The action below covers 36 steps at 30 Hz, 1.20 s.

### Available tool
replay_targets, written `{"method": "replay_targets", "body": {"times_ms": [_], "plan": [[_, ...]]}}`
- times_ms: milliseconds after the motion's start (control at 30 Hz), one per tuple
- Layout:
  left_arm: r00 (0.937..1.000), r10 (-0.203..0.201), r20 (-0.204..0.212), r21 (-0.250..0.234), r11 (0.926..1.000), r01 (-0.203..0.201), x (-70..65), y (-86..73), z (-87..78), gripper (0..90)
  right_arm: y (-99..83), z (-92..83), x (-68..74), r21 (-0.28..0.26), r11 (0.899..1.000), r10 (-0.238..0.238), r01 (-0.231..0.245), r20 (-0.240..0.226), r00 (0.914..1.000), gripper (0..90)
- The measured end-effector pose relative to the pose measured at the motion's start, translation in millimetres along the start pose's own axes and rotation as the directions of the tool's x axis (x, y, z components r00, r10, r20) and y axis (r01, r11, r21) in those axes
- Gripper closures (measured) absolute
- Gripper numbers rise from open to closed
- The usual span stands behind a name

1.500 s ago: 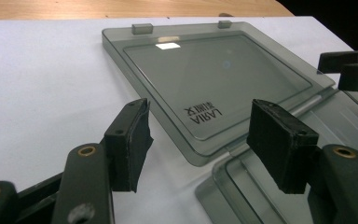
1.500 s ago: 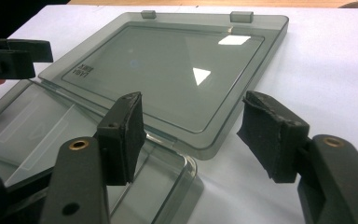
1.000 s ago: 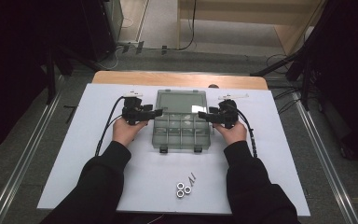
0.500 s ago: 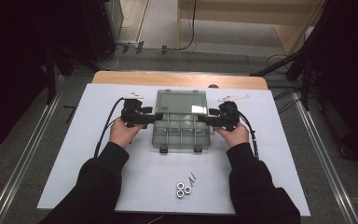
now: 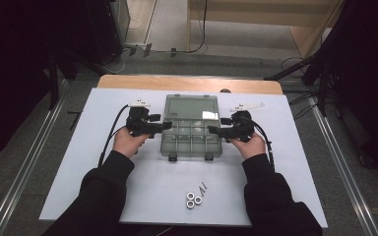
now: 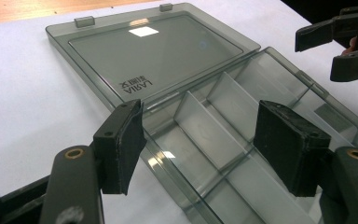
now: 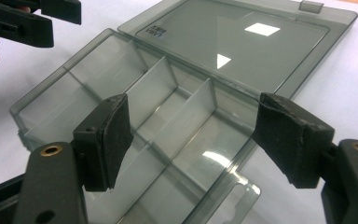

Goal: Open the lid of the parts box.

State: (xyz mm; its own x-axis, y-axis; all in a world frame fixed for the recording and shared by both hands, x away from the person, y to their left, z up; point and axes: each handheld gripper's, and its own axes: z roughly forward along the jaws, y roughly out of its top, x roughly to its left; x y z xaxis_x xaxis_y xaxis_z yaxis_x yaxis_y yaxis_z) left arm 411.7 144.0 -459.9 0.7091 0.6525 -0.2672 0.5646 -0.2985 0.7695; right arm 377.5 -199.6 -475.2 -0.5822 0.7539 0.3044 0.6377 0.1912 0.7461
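- Centrally on the white table [image 5: 128,196] lies the clear compartment box [image 5: 192,139], its lid [image 5: 191,107] folded flat behind it.
- Left gripper [image 5: 163,126] hovers at the box's left edge, jaws spread, gripping nothing.
- Right gripper [image 5: 212,131] at the right edge, jaws just widened, nothing between them.
- Nuts [image 5: 193,199] lie nearer the person.

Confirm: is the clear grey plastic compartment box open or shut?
Open. The clear grey plastic compartment box has its lid folded back flat on the white table, baring the dividers and empty compartments.
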Motion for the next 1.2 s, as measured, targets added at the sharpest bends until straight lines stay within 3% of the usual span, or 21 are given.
{"method": "replay_targets", "body": {"times_ms": [400, 1200], "plan": [[0.9997, 0.024, 0.006, 0.01, 0.9997, -0.024, -8.8, -5.5, -10.1, 32.8, -4.1, -7.7, 6.7, 0.006, 1.0, -0.009, 0.009, -0.012, 0.9999, 28.5], [0.9951, 0.093, 0.034, 0.036, 0.9949, -0.094, -29.2, -24.7, -35.5, 32.8, -24.0, -24.4, 29.3, 0.024, 0.997, -0.073, 0.073, -0.036, 0.9967, 28.3]]}}
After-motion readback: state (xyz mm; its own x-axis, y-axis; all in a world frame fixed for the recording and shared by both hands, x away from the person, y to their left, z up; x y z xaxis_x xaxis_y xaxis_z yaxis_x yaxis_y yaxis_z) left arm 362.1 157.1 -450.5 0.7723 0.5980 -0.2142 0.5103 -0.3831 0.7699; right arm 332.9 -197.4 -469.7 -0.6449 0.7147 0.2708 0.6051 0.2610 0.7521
